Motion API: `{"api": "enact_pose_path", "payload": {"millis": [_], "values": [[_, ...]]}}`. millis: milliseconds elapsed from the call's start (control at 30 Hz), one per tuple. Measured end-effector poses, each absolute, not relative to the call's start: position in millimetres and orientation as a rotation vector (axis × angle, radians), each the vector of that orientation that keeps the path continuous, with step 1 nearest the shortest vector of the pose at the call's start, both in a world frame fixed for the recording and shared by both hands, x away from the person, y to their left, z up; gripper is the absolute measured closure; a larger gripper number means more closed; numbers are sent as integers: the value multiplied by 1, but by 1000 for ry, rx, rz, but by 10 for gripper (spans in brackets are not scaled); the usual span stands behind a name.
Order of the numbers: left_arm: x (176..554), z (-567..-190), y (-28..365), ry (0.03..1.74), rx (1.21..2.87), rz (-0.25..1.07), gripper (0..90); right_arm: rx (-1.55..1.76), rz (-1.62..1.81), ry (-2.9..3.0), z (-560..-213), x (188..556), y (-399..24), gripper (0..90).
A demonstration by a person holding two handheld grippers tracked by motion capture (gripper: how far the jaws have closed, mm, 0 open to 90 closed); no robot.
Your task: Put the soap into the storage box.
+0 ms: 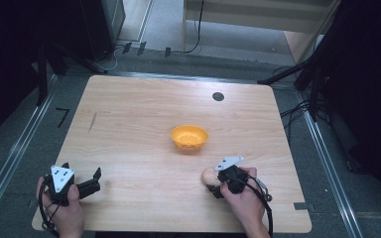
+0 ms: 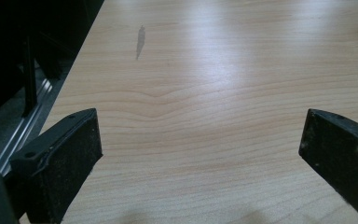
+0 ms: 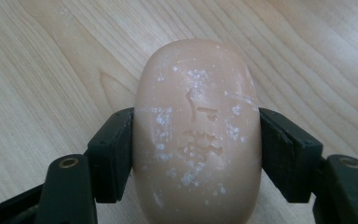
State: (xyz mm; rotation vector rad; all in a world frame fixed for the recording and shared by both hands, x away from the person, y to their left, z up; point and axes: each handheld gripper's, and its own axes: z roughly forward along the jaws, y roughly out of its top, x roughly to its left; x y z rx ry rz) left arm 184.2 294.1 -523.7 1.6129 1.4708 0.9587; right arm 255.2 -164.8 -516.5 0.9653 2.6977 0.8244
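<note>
Soap: one pale peach bar of soap (image 3: pixel 198 135), oval and rounded, its smooth face scuffed with white flecks and stamped with faint raised marks; in the high view it (image 1: pixel 208 175) sits low over the near right part of the table, left of the right hand.
Grip on soap: the right gripper (image 3: pixel 196 154) has its two black jaws pressed against the bar's two long sides, clamped on it, with the bar's rounded end jutting out past the jaw tips.
Right gripper body: black, with a grey three-cornered plate on top and a black cable trailing toward the table's near edge; one hand (image 1: pixel 243 193) wraps it.
Left gripper: one (image 1: pixel 87 182), at the near left corner, held in the other hand (image 1: pixel 64 208); its jaws stand wide apart with only bare wood between their matte, grainy black pads.
Bowl: one orange bowl (image 1: pixel 189 137), round, plastic-looking, near the table's middle, well apart from the soap.
Table: one light wooden top (image 1: pixel 144 124) with wavy grain, rounded corners, one dark streak toward the left and one dark round disc near the far edge.
</note>
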Motion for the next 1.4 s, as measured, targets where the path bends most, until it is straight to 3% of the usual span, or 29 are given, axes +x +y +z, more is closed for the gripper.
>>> {"api": "enact_pose_path", "payload": {"millis": [1400], "values": [[184, -524, 295, 1473, 1610, 958, 0, 659, 811, 2752, -458, 304, -157, 331]]}}
